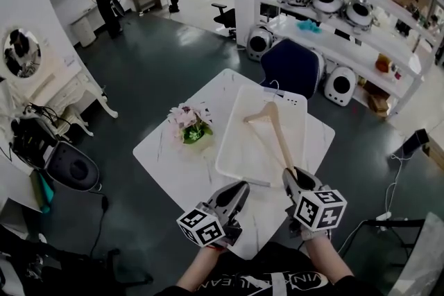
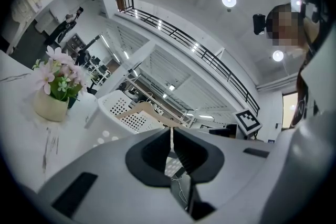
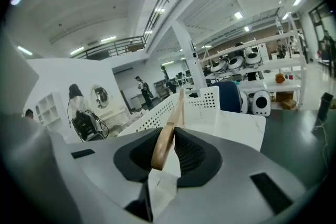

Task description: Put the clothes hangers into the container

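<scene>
While the right tool (image 1: 291, 175) stays out of sight of nothing, its jaws clamped on the near end of a wooden hanger (image 1: 277, 132), the placing step looks to be under way: the hanger reaches out from the grip over the open container (image 1: 227, 132), though whether its far end already rests on the bottom cannot be told. The left tool (image 1: 238, 189) hovers just beside it at the near edge of the desk (image 1: 166, 156), jaws together with nothing between them. By the look of it, the next move calls for lowering the gripped end inside the walls and then parting the jaws so the hanger lies flat; the long arm leaves little slack crosswise, so keeping it in line with the container's length seems wise. The hanger is pale, smooth wood, a slim curved arm bending at an angled shoulder. The container is white plastic, shallow and rectangular, its walls pierced with rows of small holes. The desk is white with faint grey veins like marble. Left of the container stands a flower pot (image 1: 192, 127), small and cream, with pale pink blossoms and green leaves. Beyond the desk are a dark blue chair (image 1: 290, 66) and long white shelves (image 1: 361, 45).
</scene>
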Tool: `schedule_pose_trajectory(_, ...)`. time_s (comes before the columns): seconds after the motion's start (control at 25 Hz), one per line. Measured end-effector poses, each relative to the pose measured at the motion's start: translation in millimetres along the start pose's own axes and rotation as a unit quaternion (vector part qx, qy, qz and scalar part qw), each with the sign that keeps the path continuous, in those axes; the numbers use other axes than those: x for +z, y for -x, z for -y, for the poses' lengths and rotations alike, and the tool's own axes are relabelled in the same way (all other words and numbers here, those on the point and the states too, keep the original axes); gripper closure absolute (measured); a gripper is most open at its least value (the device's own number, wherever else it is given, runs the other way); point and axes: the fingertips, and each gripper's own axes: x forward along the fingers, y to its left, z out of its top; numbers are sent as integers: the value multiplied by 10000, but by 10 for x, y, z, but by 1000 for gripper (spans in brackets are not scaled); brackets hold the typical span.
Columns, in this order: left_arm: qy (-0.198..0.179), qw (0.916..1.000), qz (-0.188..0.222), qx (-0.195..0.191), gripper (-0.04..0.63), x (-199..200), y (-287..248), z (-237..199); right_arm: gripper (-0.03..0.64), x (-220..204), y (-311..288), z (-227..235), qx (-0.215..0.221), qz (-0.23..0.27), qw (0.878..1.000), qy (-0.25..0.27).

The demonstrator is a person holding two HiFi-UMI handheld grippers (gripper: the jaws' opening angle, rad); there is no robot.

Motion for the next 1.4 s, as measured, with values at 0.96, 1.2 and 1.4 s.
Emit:
schedule_pose_trajectory(0.96,-19,9999,-123,-109,574,-28,-86,62,538,113,31,370,-241,377,9858,-1616)
schedule_pose_trajectory(1.2,-4,9999,-106,-124,574,-31,-89,66,538,81,41,412,-296,354,9845,-1692)
schedule_pose_trajectory(1.4,34,9999,-97,-122,574,-53,-81,71,538,69,49,445,-293,352,9839,-1728)
